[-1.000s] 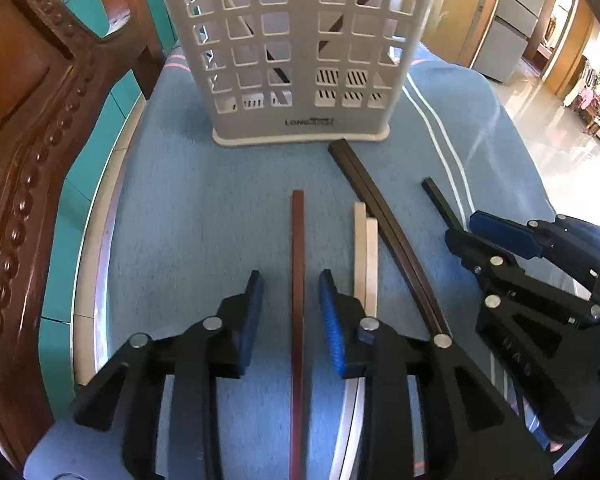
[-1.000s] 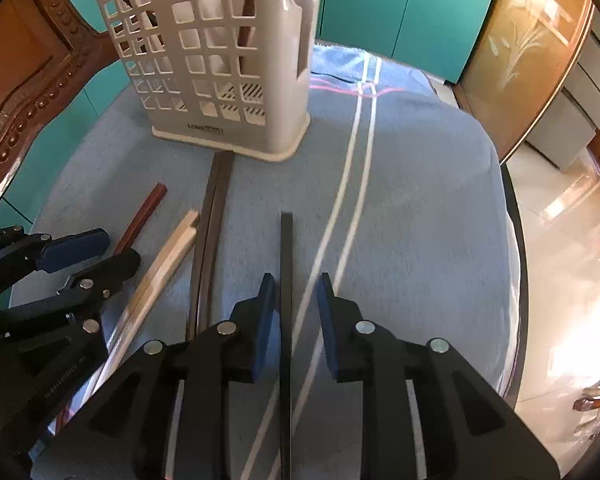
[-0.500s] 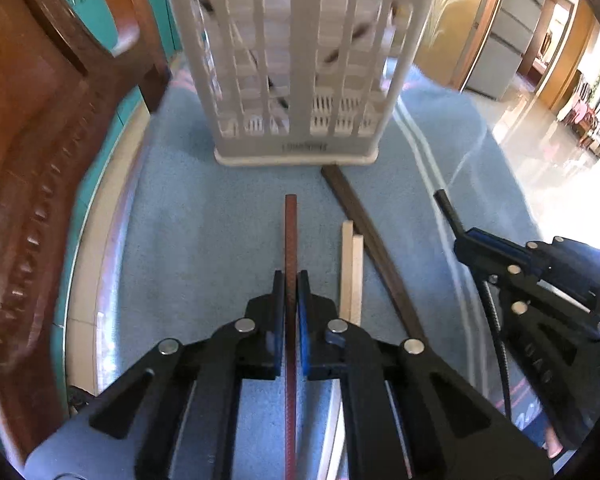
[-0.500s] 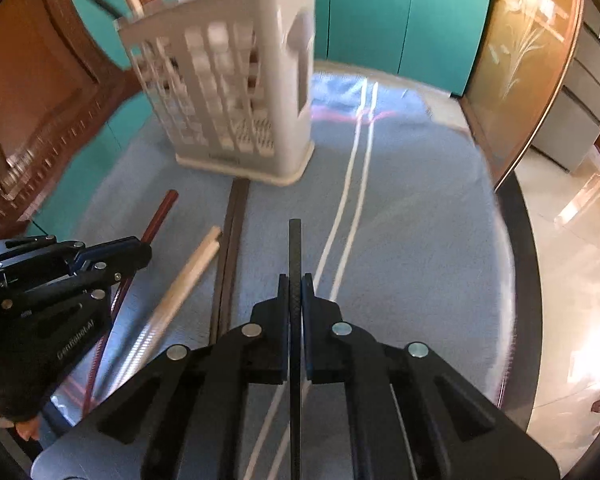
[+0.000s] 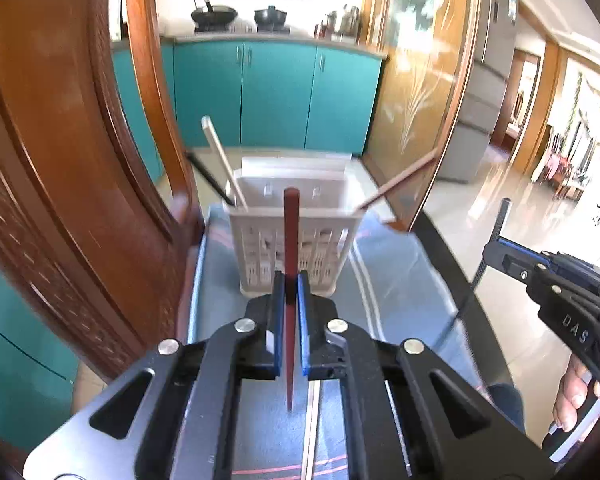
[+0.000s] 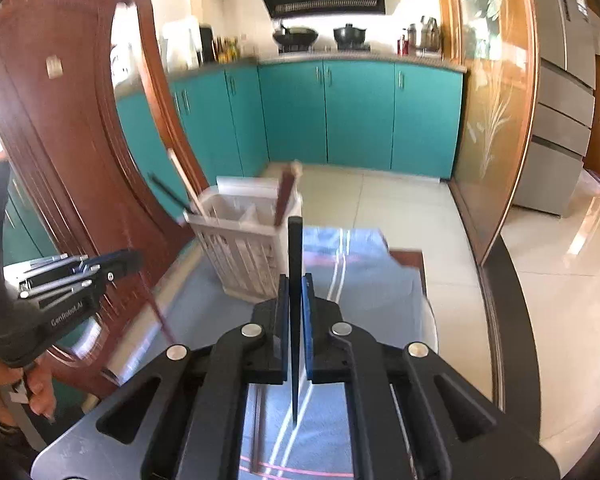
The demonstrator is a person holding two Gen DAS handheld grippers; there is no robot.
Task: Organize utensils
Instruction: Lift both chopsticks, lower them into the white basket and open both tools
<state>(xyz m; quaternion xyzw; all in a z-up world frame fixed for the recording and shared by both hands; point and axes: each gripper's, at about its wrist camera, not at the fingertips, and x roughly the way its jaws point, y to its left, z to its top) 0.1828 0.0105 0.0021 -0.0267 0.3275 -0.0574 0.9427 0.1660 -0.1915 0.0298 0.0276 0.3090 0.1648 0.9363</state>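
My left gripper [image 5: 288,280] is shut on a red-brown chopstick [image 5: 290,232] and holds it lifted, pointing up in front of the white slotted utensil basket [image 5: 292,248]. My right gripper [image 6: 296,284] is shut on a black chopstick [image 6: 295,248], also lifted off the table, right of the basket [image 6: 240,248]. The basket holds several chopsticks leaning out, among them a pale one [image 5: 224,160] and a black one [image 5: 208,176]. The right gripper also shows at the right of the left wrist view [image 5: 504,256], and the left gripper at the left of the right wrist view [image 6: 116,264].
The basket stands on a blue cloth [image 5: 392,280] over a dark-rimmed round table [image 6: 504,320]. A carved wooden chair back [image 5: 60,160] rises close on the left. Teal kitchen cabinets [image 6: 340,112] and a tiled floor lie beyond.
Both grippers closed on their chopsticks, lifted them off the cloth and tilted up, so the views now look level across the basket toward the kitchen.
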